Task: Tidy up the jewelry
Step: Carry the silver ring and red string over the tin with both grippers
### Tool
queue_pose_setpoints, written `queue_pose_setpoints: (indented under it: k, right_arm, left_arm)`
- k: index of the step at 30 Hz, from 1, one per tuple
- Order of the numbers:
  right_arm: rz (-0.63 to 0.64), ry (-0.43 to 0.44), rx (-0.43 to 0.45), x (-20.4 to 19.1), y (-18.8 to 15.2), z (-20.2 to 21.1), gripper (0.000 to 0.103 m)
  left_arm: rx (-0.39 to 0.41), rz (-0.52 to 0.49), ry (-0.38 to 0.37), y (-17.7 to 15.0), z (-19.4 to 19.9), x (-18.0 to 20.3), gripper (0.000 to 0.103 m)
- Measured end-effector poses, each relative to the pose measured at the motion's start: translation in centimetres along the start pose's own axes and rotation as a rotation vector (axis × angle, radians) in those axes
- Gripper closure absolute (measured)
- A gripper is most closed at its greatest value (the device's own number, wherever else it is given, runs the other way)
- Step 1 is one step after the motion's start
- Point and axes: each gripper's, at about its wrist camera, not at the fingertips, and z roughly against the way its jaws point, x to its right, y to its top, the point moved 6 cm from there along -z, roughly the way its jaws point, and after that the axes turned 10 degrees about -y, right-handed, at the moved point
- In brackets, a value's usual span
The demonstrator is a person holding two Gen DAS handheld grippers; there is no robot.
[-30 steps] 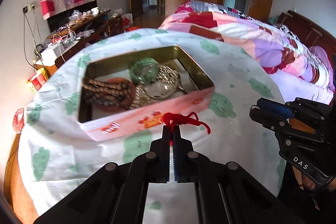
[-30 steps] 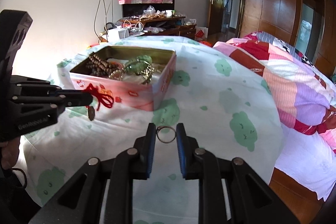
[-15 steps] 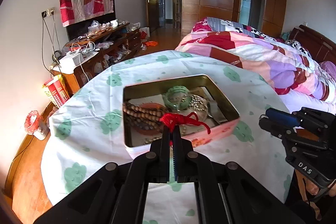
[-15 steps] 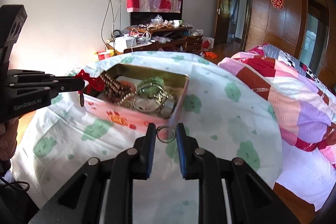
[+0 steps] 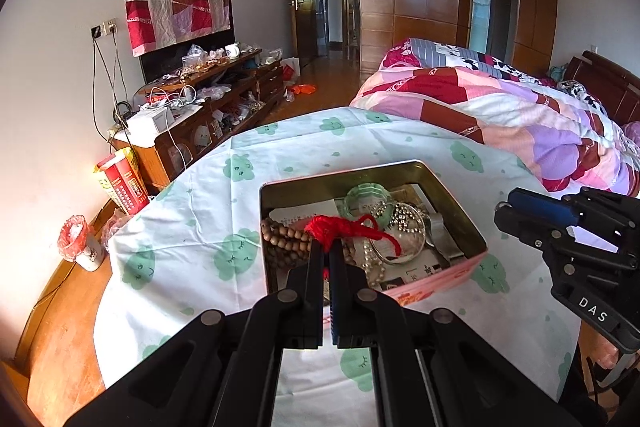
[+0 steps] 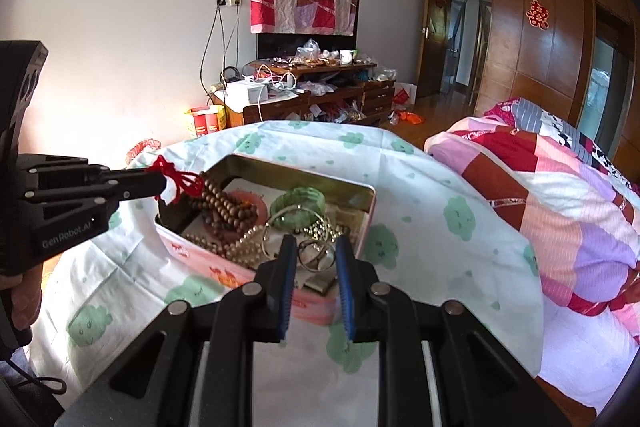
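My left hand-held gripper is pinched shut on a red cord, which I hold over the near left corner of the pink tin. My right hand-held gripper is a narrow gap apart, with a small metal ring held between its pads above the tin's front edge. In the tin lie brown wooden beads, a green bangle and silver chains. The tin sits on the cloth-covered counter.

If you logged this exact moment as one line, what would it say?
left gripper: shut on red cord | right gripper: holds ring | both over tin
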Motion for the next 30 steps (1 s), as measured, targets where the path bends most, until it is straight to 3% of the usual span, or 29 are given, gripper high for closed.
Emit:
queue_pose_setpoints:
  k: [30]
  right_arm:
    - [0.029,0.005,0.023,-1.9,3.1,-2.0,0.081]
  left_arm:
    - [0.033,0.029,0.055,1.7,-1.2,-2.4,0.102]
